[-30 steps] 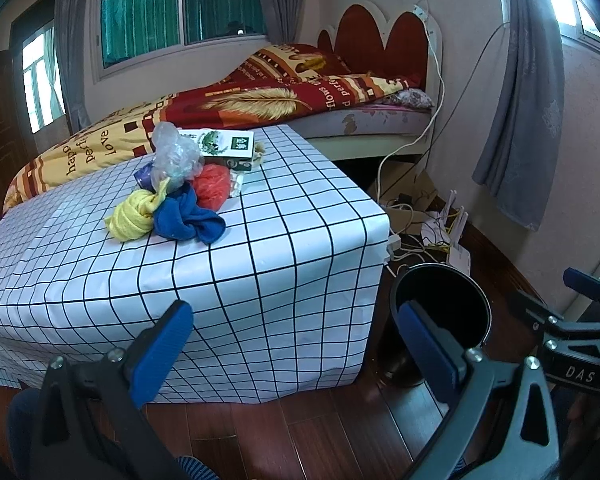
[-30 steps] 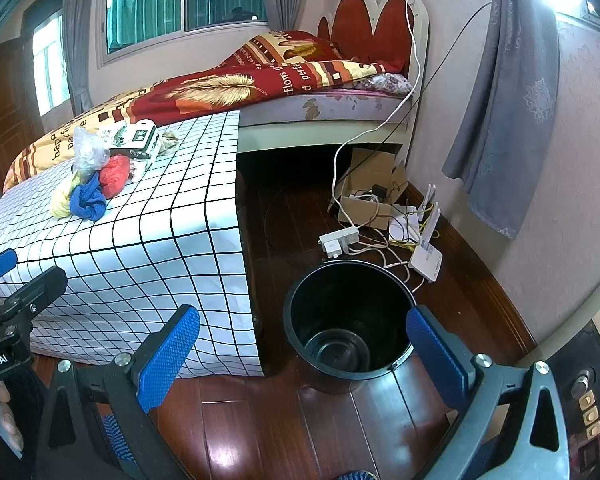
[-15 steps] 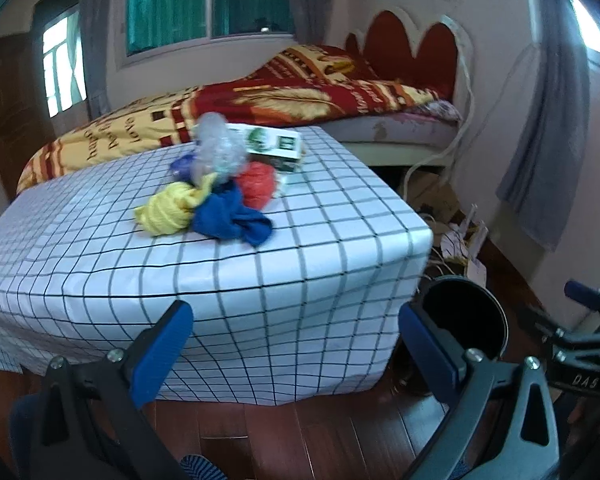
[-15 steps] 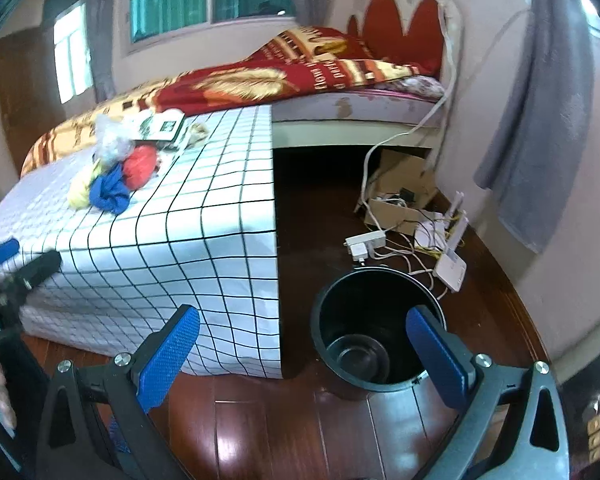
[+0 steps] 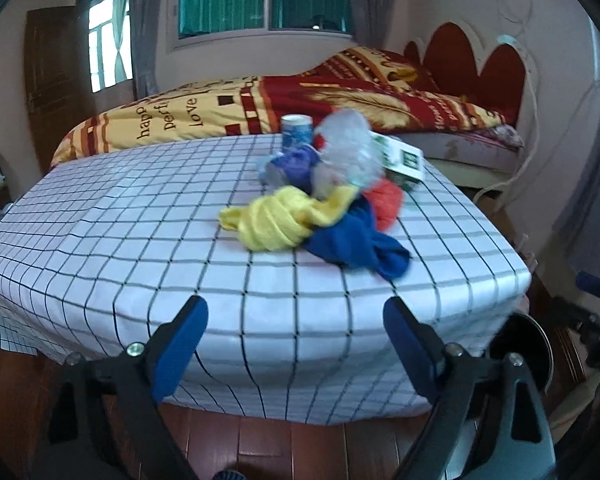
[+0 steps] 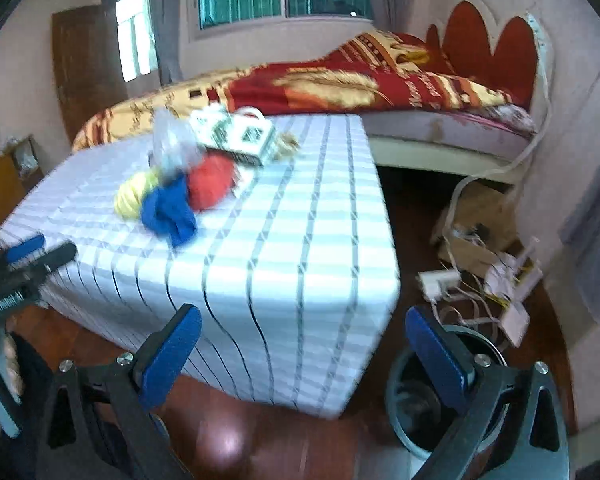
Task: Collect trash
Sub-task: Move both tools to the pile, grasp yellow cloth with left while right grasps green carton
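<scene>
A pile of trash lies on the checked table [image 5: 140, 220]: a yellow bundle [image 5: 276, 220], a blue one [image 5: 356, 240], a red one [image 5: 386, 200], a clear plastic bag [image 5: 348, 148], a patterned cup [image 5: 296, 130] and a white-green box [image 5: 400, 156]. My left gripper [image 5: 294, 316] hovers before the table's near edge, its jaws closing with nothing between them. My right gripper [image 6: 302, 318] is open and empty at the table's corner [image 6: 380, 288]; the pile [image 6: 172, 208] lies beyond it to the left. The black bin [image 6: 404, 392] stands on the floor by that corner, half hidden by a finger.
A bed [image 5: 340, 96] with a red and yellow blanket stands behind the table. On the wooden floor to the right lie a power strip [image 6: 438, 280], cables, a router [image 6: 516, 320] and a cardboard box [image 6: 480, 208]. The left gripper [image 6: 28, 256] shows at the right view's left edge.
Both views have swung left toward the table, so the trash pile is nearer and more central and the bin has slid to the lower right. The left jaws stand narrower.
</scene>
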`<state>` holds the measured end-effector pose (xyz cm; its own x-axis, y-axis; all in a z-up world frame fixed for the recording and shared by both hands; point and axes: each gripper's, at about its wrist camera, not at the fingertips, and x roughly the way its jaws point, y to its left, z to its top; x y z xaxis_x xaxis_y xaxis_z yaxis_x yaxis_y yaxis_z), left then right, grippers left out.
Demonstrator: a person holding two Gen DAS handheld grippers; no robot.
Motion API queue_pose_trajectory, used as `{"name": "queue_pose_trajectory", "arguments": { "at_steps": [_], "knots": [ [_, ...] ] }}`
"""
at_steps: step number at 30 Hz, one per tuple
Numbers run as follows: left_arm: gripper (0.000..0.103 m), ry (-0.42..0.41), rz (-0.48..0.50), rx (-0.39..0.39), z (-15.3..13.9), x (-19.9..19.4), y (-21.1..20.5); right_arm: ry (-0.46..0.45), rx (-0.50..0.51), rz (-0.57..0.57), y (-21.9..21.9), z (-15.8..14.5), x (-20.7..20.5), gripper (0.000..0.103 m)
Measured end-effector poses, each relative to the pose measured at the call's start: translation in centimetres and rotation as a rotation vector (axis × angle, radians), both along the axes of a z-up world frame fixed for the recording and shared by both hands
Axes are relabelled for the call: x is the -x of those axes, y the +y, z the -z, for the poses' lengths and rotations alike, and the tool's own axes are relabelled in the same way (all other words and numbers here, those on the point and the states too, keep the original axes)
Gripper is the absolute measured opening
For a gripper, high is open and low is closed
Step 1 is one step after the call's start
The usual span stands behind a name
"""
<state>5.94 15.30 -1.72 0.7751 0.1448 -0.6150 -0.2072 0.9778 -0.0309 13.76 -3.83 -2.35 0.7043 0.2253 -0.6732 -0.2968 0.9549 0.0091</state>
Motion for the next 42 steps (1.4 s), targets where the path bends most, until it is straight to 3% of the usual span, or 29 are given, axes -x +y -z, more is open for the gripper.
{"name": "queue_pose_trajectory", "arguments": {
  "at_steps": [7, 13, 22, 32, 35, 37, 38, 40, 42],
  "knots": [
    [0.086, -0.003, -0.030, 0.023, 0.5, -3.2, 2.4, -0.043, -0.014, -0.042, 4.1, -0.3, -5.7, 0.087],
    [0.086, -0.004, -0.036, 0.054, 1.1, -5.9, 3.6, -0.063, -0.021, -0.075, 6.3, -0.4, -10.4, 0.086],
    [0.084, 0.016, -0.048, 0.066, 2.2, -9.3, 4.4, -0.025, -0.039, -0.149, 8.4, 1.0, -18.0, 0.086],
    [0.077, 0.010, -0.060, 0.099, 2.6, -10.8, 5.3, -0.074, 0.047, -0.298, 11.5, 1.2, -21.6, 0.087],
    [0.058, 0.004, -0.048, 0.113, 2.4, -11.0, 5.2, -0.038, 0.021, -0.354, 11.7, 1.4, -22.0, 0.087],
    [0.033, -0.005, -0.037, 0.122, 2.2, -11.1, 5.2, -0.024, -0.020, -0.374, 11.6, 1.2, -21.6, 0.081],
    [0.032, -0.011, -0.038, 0.115, 2.1, -11.0, 5.0, -0.019, -0.030, -0.383, 11.5, 1.2, -21.2, 0.078],
    [0.024, -0.025, -0.036, 0.119, 1.9, -10.7, 5.0, -0.007, -0.038, -0.398, 11.6, 1.2, -20.4, 0.062],
    [0.023, -0.027, -0.035, 0.121, 1.8, -10.4, 5.1, 0.005, -0.024, -0.418, 11.9, 1.4, -19.7, 0.060]
  ]
}}
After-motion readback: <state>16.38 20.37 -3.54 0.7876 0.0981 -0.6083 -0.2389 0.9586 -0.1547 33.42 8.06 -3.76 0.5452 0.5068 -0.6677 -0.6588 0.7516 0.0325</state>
